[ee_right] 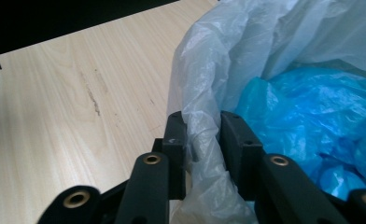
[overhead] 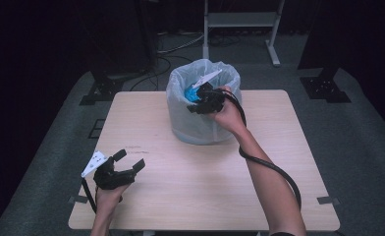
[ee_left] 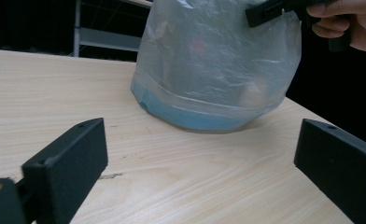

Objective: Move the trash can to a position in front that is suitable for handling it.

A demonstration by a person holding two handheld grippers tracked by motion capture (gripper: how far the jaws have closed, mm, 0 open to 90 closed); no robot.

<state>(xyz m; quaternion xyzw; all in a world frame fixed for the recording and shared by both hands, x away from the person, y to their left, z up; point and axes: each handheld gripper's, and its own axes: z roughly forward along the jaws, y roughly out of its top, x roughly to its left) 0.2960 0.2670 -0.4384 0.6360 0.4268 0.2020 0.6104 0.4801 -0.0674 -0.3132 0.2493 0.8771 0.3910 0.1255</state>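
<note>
R hand-held gripper (ee_right: 202, 140) pinching rim of clear bin liner (overhead: 178, 91), pads on plastic, at near-right edge of bin (ee_left: 190, 116). Blue bag (ee_right: 312, 121) inside bin. L hand-held gripper (overhead: 130, 160) open, empty, well away toward near-left table (overhead: 190, 177) corner. R nearer.

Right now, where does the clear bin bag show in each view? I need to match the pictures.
High view: the clear bin bag lines the bin at the table's far middle, the right gripper at its rim.
Left gripper view: upper centre, beyond the open jaws.
Right gripper view: its rim is pinched between the jaws, lower centre.
Shared landmark: the pale wooden table.
</note>
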